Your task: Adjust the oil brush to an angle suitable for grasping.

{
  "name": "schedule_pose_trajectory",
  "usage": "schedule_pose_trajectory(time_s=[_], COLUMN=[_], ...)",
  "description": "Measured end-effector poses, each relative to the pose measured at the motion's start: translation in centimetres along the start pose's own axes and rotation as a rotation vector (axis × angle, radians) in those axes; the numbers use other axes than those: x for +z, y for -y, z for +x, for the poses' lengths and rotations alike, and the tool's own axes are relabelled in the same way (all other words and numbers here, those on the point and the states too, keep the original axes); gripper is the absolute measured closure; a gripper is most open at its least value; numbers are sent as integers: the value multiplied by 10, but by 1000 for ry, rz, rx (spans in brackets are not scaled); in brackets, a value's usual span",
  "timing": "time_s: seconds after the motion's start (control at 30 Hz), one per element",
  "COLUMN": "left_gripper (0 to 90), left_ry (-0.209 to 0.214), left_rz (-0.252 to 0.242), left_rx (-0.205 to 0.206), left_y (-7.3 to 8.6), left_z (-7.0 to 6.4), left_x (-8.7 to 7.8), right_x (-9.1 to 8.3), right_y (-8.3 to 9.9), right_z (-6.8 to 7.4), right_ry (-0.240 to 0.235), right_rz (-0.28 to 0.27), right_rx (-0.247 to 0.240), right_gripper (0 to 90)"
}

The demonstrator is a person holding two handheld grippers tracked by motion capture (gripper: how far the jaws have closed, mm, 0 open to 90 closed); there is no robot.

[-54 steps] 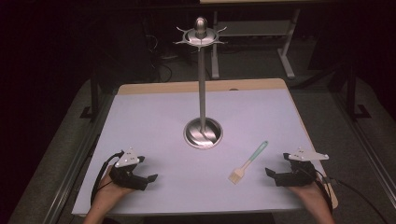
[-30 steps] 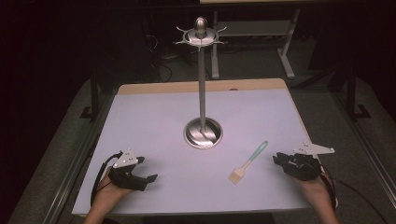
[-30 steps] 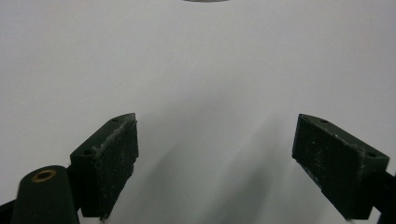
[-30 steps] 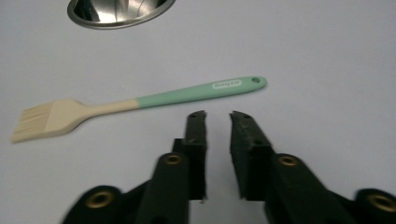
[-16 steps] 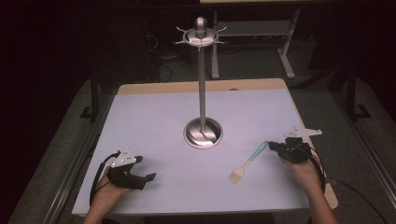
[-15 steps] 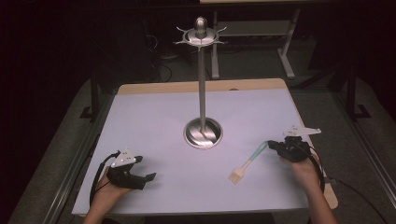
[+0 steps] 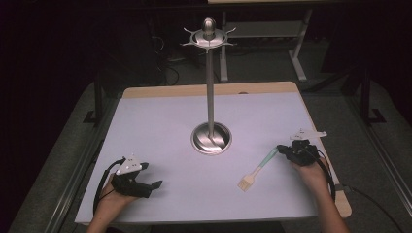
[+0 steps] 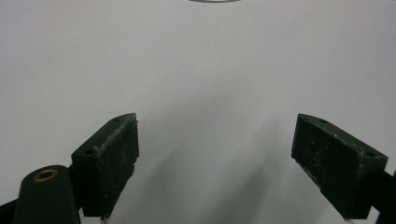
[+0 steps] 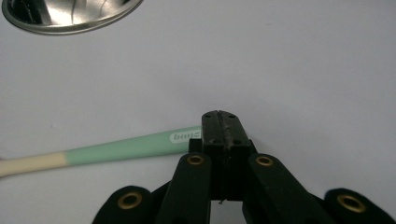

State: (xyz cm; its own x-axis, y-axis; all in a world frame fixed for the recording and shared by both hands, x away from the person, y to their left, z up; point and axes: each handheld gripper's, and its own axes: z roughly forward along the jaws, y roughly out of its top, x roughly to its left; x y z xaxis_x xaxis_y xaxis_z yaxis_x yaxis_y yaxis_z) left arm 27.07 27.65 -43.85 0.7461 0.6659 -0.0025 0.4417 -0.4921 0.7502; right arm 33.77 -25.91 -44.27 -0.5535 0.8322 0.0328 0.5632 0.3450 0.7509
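Lying flat on the white counter is a little brush. It sits on the right side, toward the near edge. Its handle is long and thin. The far part of the handle is soft green and smooth, with tiny white letters on it that are too small to read. The near part is a pale cream color. At the near end there is a short, flat tuft of pale bristles.

The brush lies slanted. Its bristle end points near and to the left. Its green end points far and to the right, toward the right claw.

The right claw is black and hard, with round brass dots on its arms. In the right gripper view the right claw has its two jaws pressed tight together, right beside the green end of the brush. The green tip goes behind the jaws, so I cannot tell if it is pinched or just touching them.

The left claw rests on the near left part of the counter, well apart from the brush. In the left gripper view the left claw is wide, with bare counter between its two rough black pads.

A tall, shiny metal stand is in the middle of the counter. It has a round dish-shaped base, a thin straight pole, and a top ring with little hooks.
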Motion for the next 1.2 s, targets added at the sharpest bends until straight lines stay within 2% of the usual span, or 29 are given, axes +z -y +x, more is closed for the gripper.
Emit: schedule_pose_trajectory(time_s=[0.23,0.53,0.63,0.77,1.2], left_gripper=[146,147,147,147,147], left_ry=[6,4,4,4,3], left_rz=[4,4,10,6,4], left_rx=[3,-3,3,-8,-8], left_y=[-1,-1,-1,-1,-1], left_z=[0,0,0,-2,-1], left_x=[2,2,2,2,1], right_x=[12,15,18,21,33], right_y=[2,2,0,-3,-15], right_z=[-2,-3,-4,-3,4], right_ry=[0,-20,-36,-39,-49], right_rz=[29,8,9,19,31], right_rx=[-9,-3,12,10,-28], right_gripper=[898,898,899,899,899])
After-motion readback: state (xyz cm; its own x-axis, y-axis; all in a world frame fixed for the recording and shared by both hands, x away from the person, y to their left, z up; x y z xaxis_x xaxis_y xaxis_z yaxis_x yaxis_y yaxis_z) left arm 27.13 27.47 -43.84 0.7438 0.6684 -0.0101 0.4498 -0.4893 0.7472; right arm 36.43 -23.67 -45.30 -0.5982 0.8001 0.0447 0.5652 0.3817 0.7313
